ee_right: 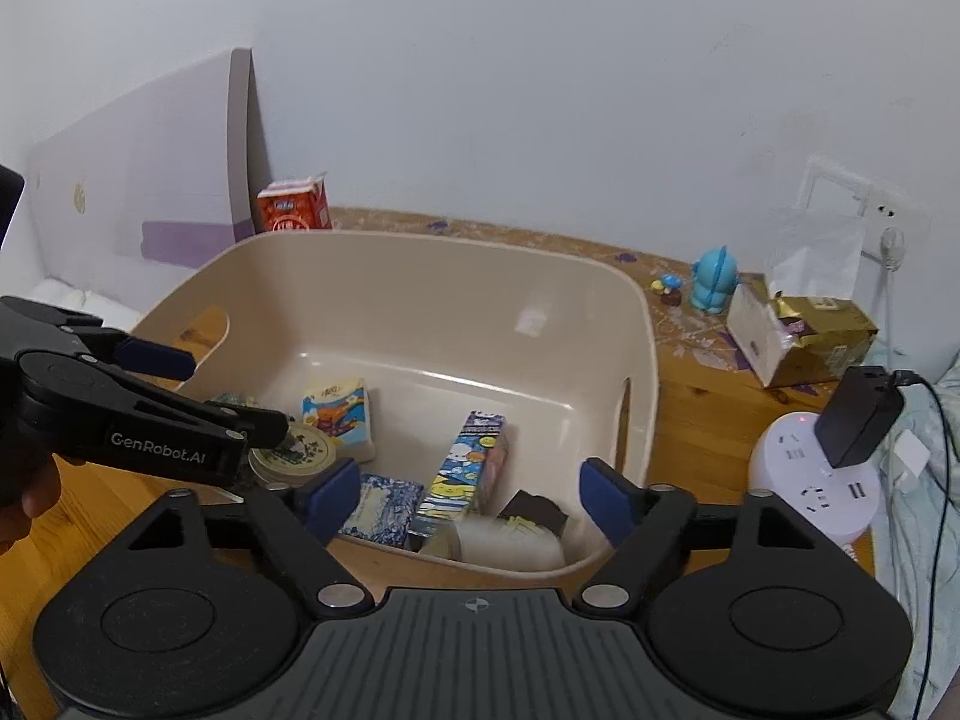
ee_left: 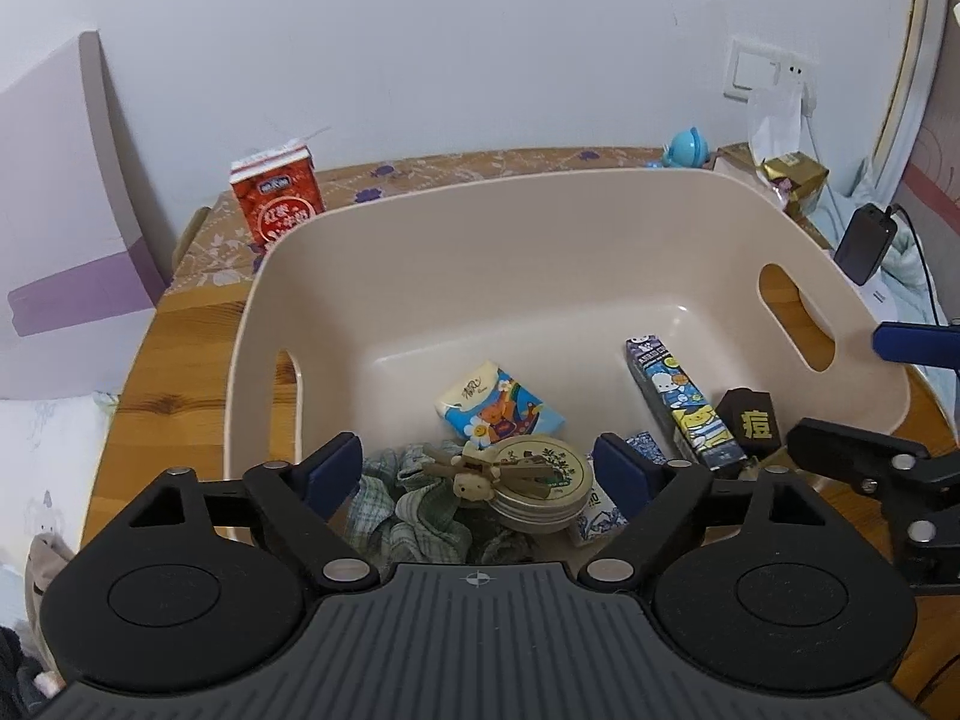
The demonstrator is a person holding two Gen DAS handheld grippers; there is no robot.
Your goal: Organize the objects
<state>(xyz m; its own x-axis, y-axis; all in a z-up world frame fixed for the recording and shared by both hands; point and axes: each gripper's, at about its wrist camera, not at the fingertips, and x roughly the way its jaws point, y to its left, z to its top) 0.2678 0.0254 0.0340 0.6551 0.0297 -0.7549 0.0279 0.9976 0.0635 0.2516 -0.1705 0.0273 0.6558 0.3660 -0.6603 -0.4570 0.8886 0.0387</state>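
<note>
A beige plastic basket (ee_left: 540, 228) (ee_right: 420, 276) stands on the wooden table. In it lie a tissue pack (ee_left: 498, 402) (ee_right: 336, 408), a long cartoon box (ee_left: 684, 402) (ee_right: 468, 468), a round tin (ee_left: 540, 480) (ee_right: 300, 450), a small bear clip (ee_left: 474, 471), a green checked cloth (ee_left: 414, 510), a dark box with a yellow character (ee_left: 753, 423) (ee_right: 534, 513) and a blue patterned pack (ee_right: 384, 507). My left gripper (ee_left: 480, 468) is open and empty over the tin and cloth. My right gripper (ee_right: 471, 495) is open and empty above the basket's near rim.
A red drink carton (ee_left: 279, 201) (ee_right: 295, 210) stands behind the basket. A blue toy figure (ee_right: 714, 282), a gold box (ee_right: 822, 342), a white power hub (ee_right: 810, 486) with a black adapter, and a white panel (ee_left: 54, 228) at the left surround it.
</note>
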